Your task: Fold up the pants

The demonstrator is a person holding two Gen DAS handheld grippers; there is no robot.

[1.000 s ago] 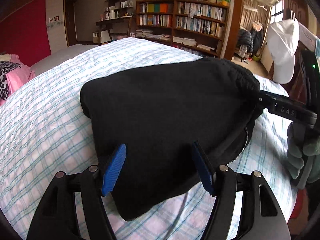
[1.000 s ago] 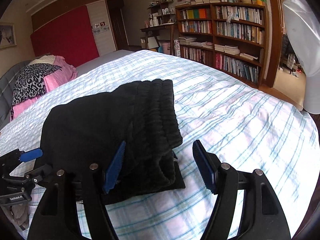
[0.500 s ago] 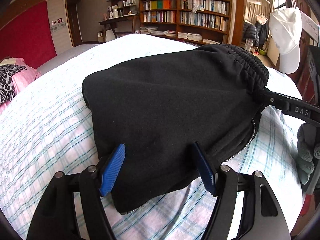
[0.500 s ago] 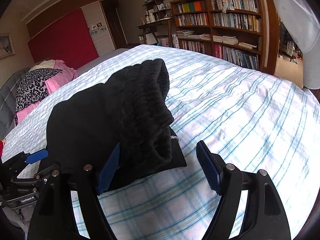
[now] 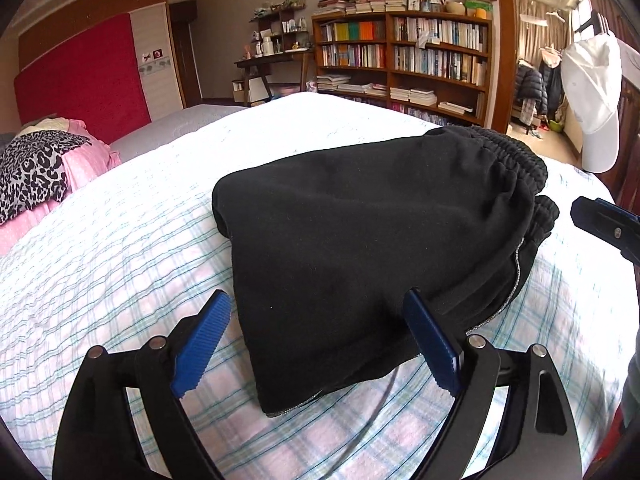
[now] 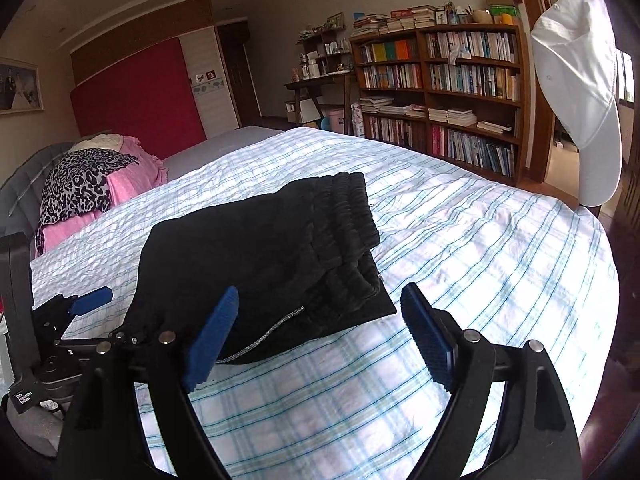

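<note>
On the far left a pink blanket (image 6: pixel 128 184) with a spotted black and white cloth (image 6: pixel 76 188) on top lies at the head of the bed (image 6: pixel 500 248). Behind it the wall has a big red panel (image 6: pixel 136 92), and a framed picture (image 6: pixel 18 86) hangs on the left wall. The bed has a white cover with thin blue and green check lines.

The black pants (image 5: pixel 372 240) lie folded in a thick pile in the middle of the bed. The stretchy waistband (image 6: pixel 348 208) is on the right side of the pile, bunched in ridges. A thin silver line runs along the lower edge.

The left hand-held gripper (image 5: pixel 316 344) has its blue pads wide apart and they are opening more. The near corner of the pants sits between them, but the pads do not press on it. The right hand-held gripper (image 6: pixel 320 336) is also wide apart and opening. Its left pad is in front of the pants edge and its right pad is over bare bed.

Farther right stands a brown bookshelf (image 6: pixel 440 92) full of books. A white cap (image 6: pixel 576 92) hangs at the right edge.

The bottom of each hand-held gripper is cut off. The person's hands are hard to make out.
</note>
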